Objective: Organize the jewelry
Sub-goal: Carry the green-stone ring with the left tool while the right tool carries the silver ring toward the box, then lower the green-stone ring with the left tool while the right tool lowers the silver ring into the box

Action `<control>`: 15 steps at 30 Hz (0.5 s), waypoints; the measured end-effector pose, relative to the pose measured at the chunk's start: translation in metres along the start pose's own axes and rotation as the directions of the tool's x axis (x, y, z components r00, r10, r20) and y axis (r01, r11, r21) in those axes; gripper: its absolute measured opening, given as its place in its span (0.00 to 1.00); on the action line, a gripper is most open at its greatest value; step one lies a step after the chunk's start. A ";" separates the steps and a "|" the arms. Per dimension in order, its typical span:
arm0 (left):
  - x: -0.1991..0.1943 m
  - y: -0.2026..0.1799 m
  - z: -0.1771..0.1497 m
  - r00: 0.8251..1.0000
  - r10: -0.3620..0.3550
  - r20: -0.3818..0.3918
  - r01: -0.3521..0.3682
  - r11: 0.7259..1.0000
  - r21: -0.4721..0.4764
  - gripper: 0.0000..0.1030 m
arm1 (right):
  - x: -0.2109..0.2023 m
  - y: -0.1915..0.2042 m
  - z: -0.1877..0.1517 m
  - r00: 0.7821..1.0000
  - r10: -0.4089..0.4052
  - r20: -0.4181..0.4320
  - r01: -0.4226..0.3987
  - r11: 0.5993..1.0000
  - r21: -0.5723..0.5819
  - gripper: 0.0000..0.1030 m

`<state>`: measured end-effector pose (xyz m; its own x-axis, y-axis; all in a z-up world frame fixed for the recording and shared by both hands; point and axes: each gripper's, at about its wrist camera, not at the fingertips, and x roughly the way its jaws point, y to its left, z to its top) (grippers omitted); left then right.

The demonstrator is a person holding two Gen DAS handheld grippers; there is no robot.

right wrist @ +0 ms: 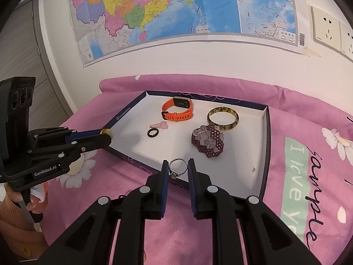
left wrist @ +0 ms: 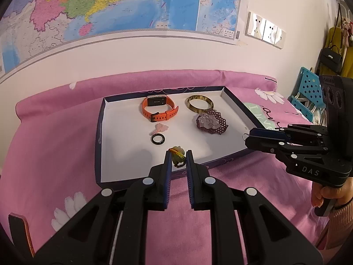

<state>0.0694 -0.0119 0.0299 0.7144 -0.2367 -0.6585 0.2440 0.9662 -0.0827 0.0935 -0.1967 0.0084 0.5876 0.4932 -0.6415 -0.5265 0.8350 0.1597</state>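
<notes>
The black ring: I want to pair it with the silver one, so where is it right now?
The black ring lies on the tray's white floor, left of centre in the left wrist view, just in front of the small pink charm and nearer than the orange smartwatch.

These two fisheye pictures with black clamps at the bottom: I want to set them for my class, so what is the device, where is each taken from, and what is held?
Nothing here is a robot: a person holds a two-finger gripper in each hand, each with a camera looking along its fingers. The left gripper is shut on a green pendant with a braided cord. The right gripper is shut on a silver ring. On pink bedding lies a shallow box holding an orange watch, a yellow bangle, a purple beaded piece, a pink charm and a black ring.
</notes>
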 end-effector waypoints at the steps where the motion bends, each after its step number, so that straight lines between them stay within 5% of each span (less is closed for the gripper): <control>1: 0.000 0.000 0.000 1.000 0.000 0.000 0.000 1.000 0.000 0.13 | 0.000 0.000 0.000 1.000 0.001 0.000 -0.001 1.000 0.000 0.15; 15: 0.010 0.000 0.004 1.000 0.003 -0.012 -0.003 1.000 0.000 0.13 | 0.005 -0.003 0.006 1.000 -0.005 -0.002 0.005 1.000 -0.004 0.15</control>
<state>0.0789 -0.0141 0.0263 0.7070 -0.2325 -0.6679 0.2415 0.9670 -0.0810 0.1015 -0.1951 0.0088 0.5890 0.4882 -0.6440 -0.5262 0.8365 0.1530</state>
